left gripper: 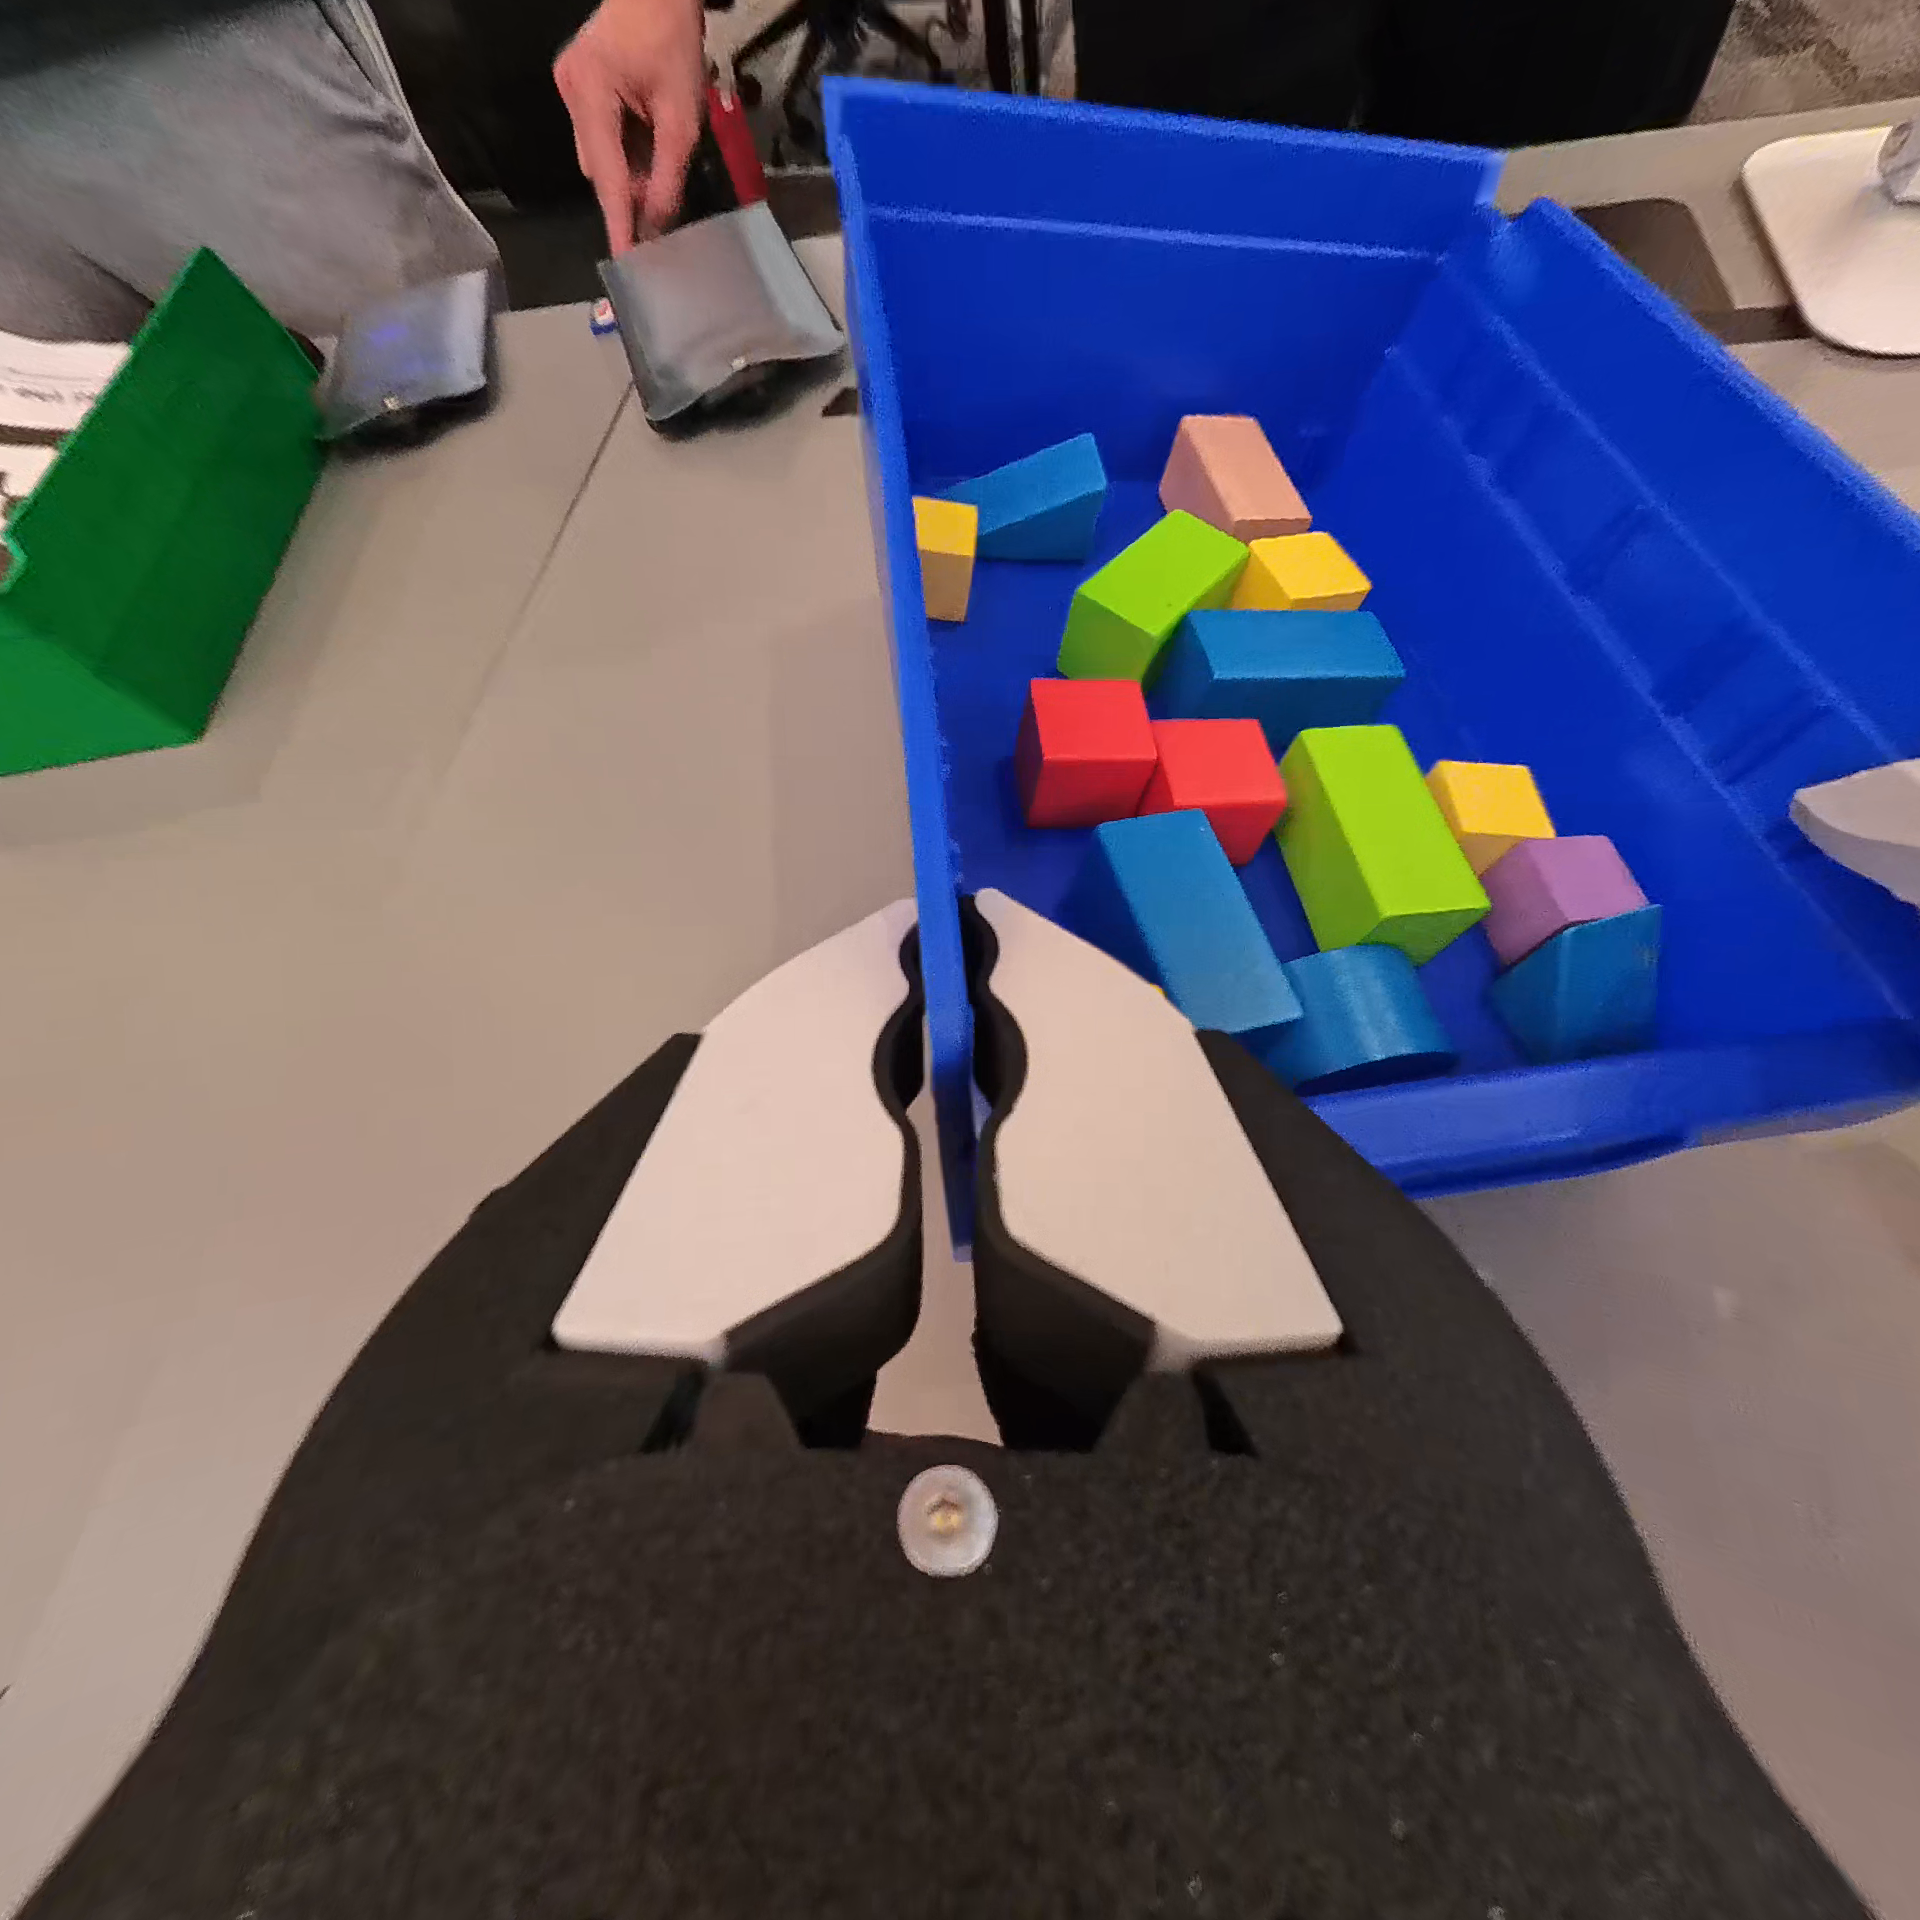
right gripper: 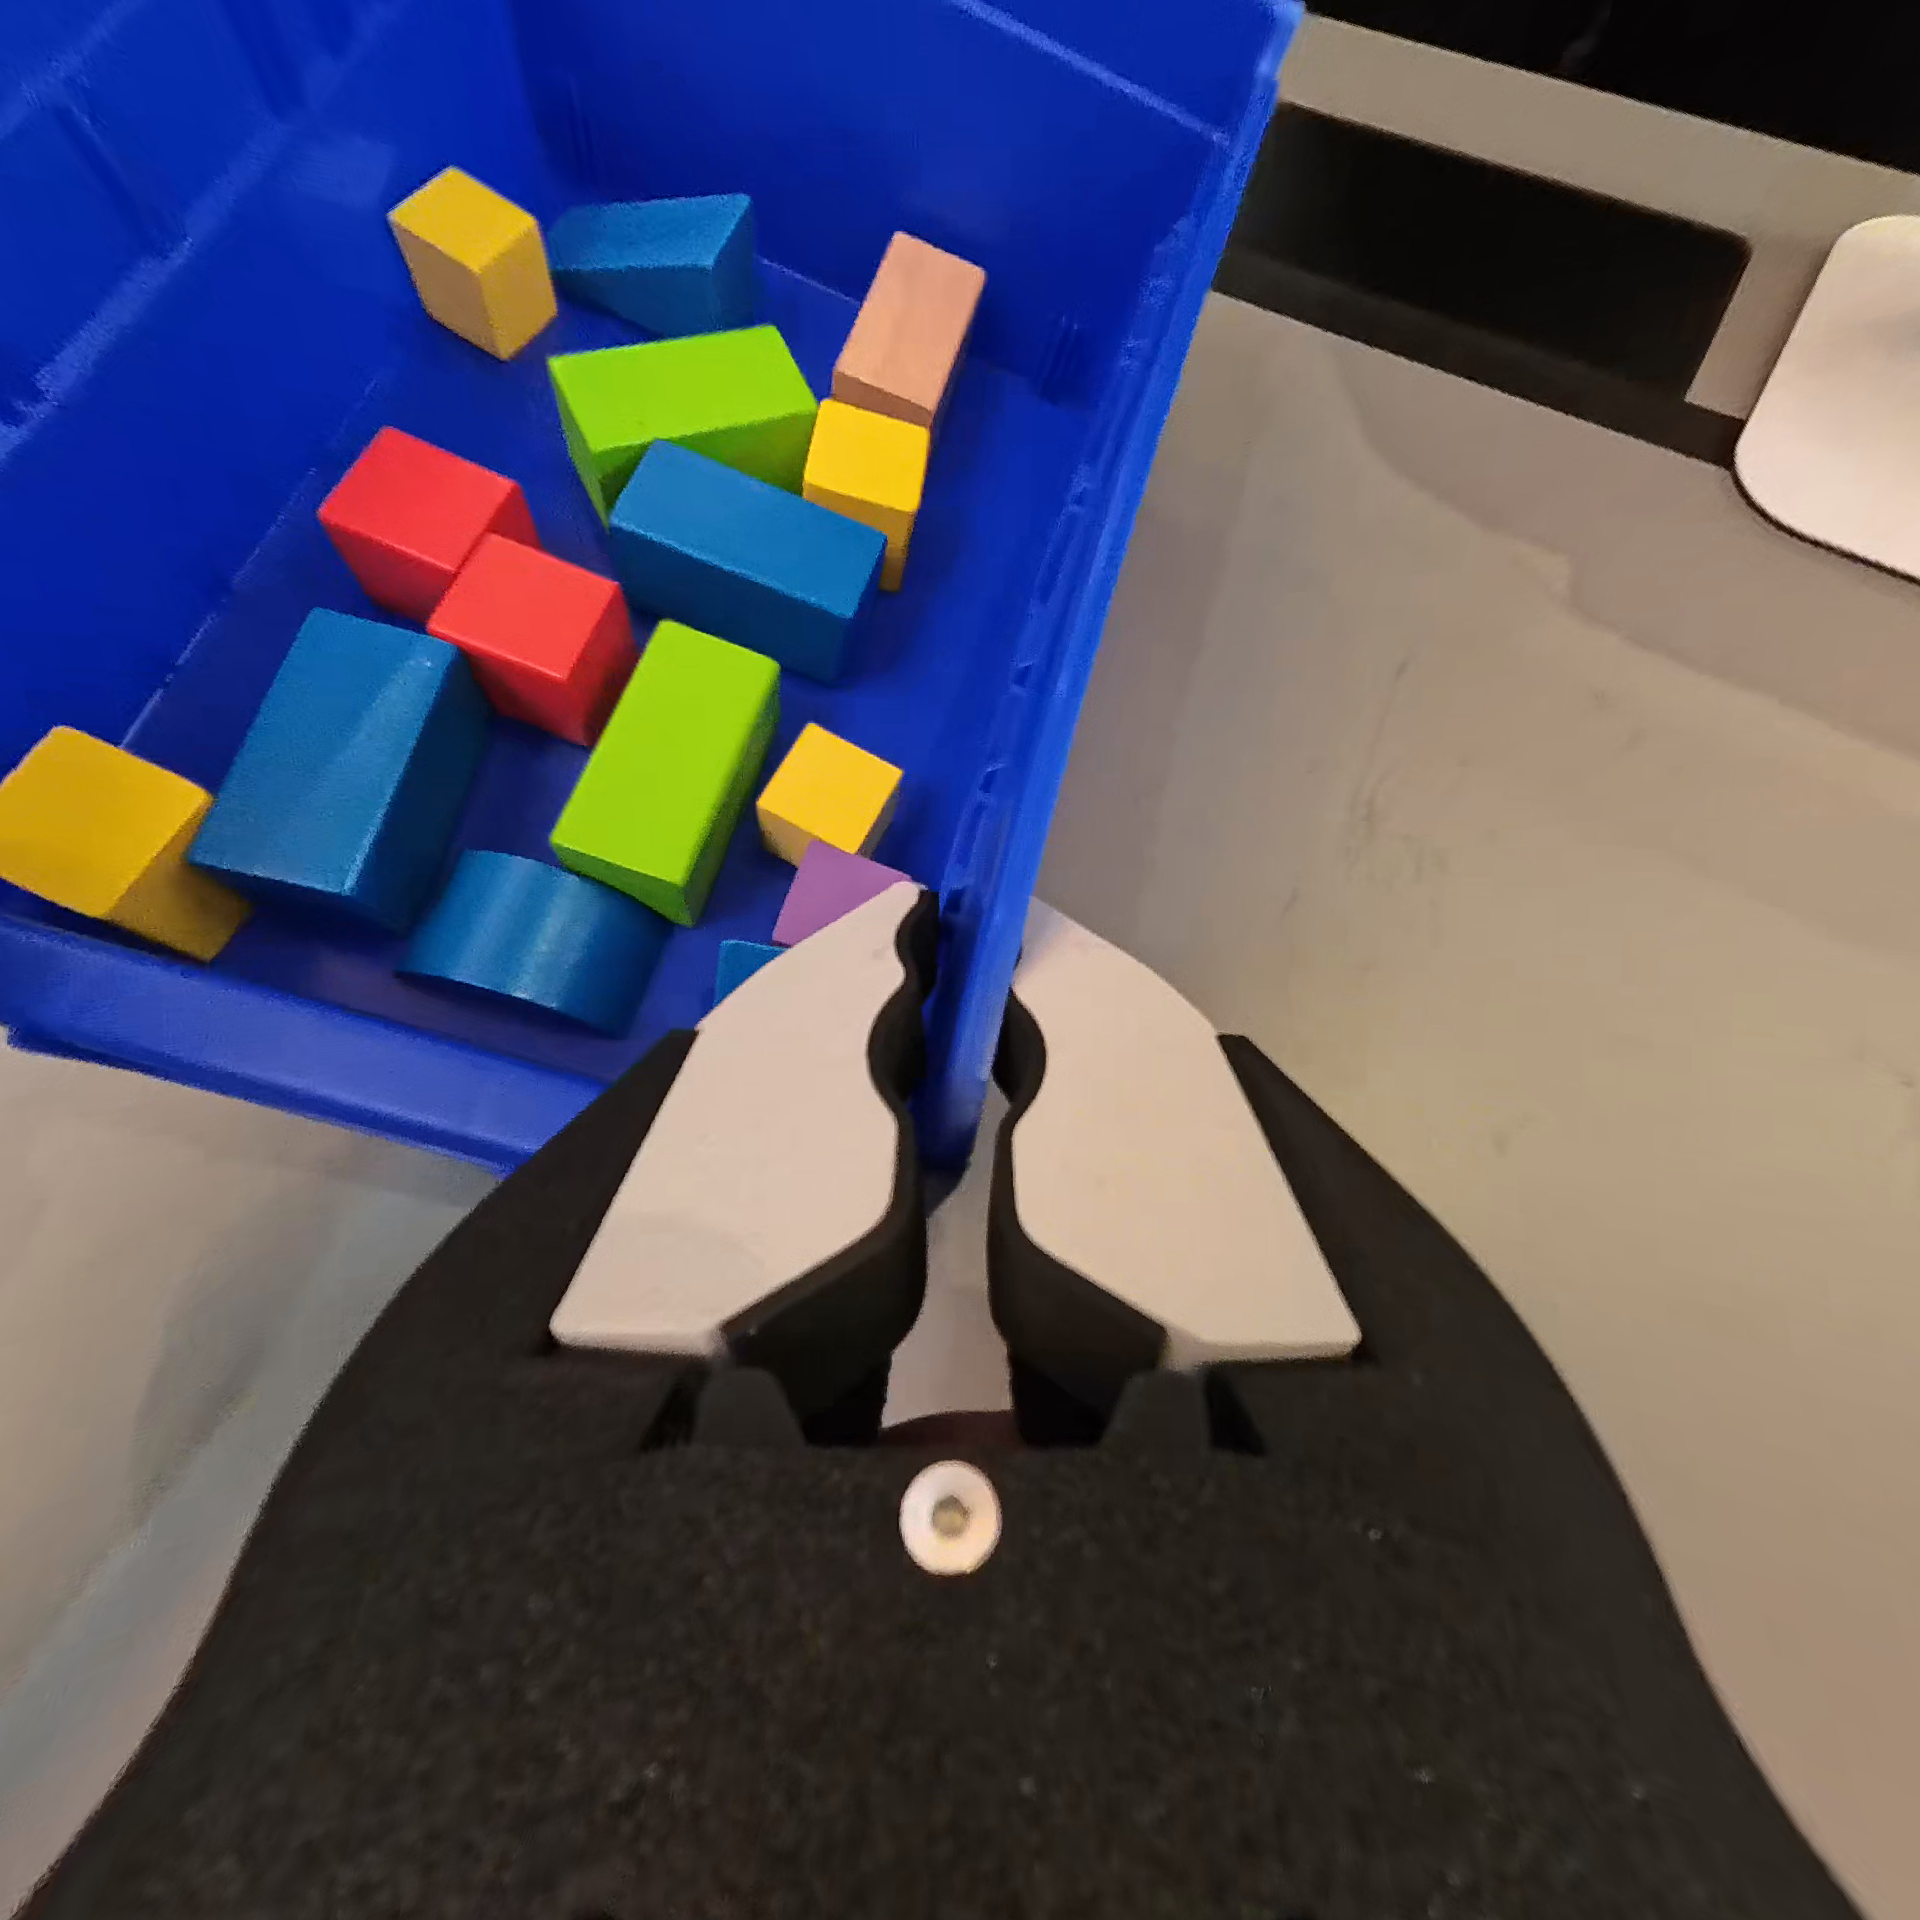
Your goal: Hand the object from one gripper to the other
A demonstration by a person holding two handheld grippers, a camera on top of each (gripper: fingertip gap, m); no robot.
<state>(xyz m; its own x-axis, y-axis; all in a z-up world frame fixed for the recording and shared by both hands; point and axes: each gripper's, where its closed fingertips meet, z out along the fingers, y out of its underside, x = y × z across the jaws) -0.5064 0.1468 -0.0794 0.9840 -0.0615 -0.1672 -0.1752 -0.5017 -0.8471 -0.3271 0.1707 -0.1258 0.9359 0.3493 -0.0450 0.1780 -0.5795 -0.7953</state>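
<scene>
Two tongs were both pinching one blue bin [left gripper: 1122,343]: the left gripper [left gripper: 948,914] was clamped on its left side wall, the right gripper [right gripper: 961,925] on its right side wall, each with one finger inside and one outside. Contents, lying between the two grippers: coloured wooden blocks, among them two red cubes [left gripper: 1143,764], green bricks [right gripper: 665,758], blue pieces, yellow cubes, one purple block [left gripper: 1558,894]. Beyond the left gripper: a green box [left gripper: 156,540], a person's hand [left gripper: 623,114], all on a grey table [left gripper: 520,831].
</scene>
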